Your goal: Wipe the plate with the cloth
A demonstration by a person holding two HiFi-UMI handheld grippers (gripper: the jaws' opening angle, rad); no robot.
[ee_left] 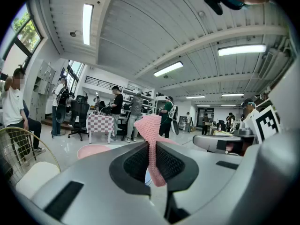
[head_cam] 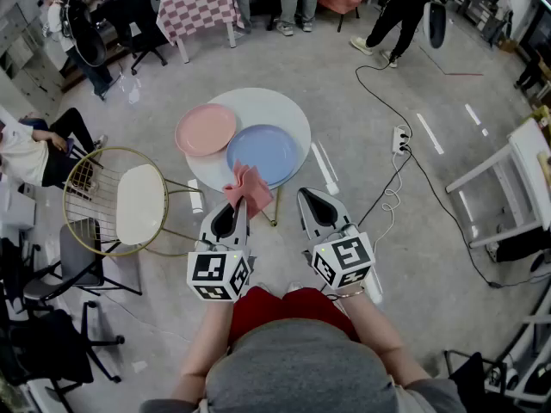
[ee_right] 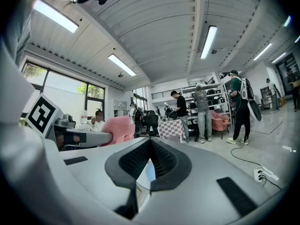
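On a small round white table [head_cam: 288, 110] lie a pink plate [head_cam: 205, 129] and a blue plate [head_cam: 263, 153]. My left gripper [head_cam: 235, 209] is shut on a pink knitted cloth [head_cam: 250, 188], which sticks up past the jaw tips over the table's near edge; in the left gripper view the cloth [ee_left: 152, 139] stands pinched between the jaws. My right gripper [head_cam: 312, 203] hangs just right of it, near the table's front edge, shut with nothing between its jaws. The right gripper view shows the cloth [ee_right: 116, 129] at left and a sliver of blue plate [ee_right: 149, 170] beyond the jaws.
A gold wire chair with a white seat [head_cam: 138, 203] stands left of the table. Cables and a power strip [head_cam: 399, 138] run across the floor at right. Several people, a checkered table [head_cam: 200, 9] and office chairs stand farther back. A white table [head_cam: 525, 166] is at far right.
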